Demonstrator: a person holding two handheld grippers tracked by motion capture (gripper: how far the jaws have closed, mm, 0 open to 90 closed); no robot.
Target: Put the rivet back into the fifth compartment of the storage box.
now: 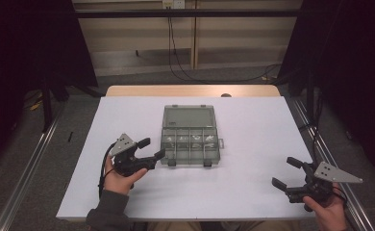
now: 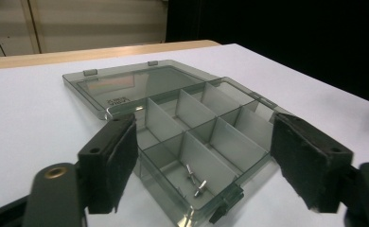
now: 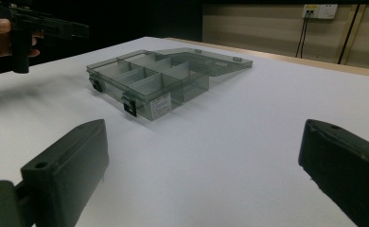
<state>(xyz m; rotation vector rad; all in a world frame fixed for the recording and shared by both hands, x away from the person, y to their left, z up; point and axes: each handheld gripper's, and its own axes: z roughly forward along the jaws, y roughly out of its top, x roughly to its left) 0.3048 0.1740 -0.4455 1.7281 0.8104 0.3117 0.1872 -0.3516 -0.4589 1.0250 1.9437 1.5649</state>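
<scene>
A smoky clear compartment box (image 1: 190,160) lies at the middle of the white table, its lid (image 1: 188,117) folded back flat on the far side. Small metal parts (image 1: 188,139) sit in its rear row of cells. In the left gripper view two small screws (image 2: 195,182) lie in the box's nearest corner cell (image 2: 166,177). My left gripper (image 1: 153,148) hovers just left of the box's front left corner, open (image 2: 204,137), nothing between its jaws. My right gripper (image 1: 283,172) rests near the front right of the table, open (image 3: 206,142) and empty, with the box (image 3: 149,87) well ahead of it.
The white tabletop (image 1: 253,125) ends in a wooden strip (image 1: 190,90) at the far side. Cables (image 1: 176,67) run over the floor beyond. In the right gripper view the left gripper (image 3: 74,29) and its hand show at the upper left.
</scene>
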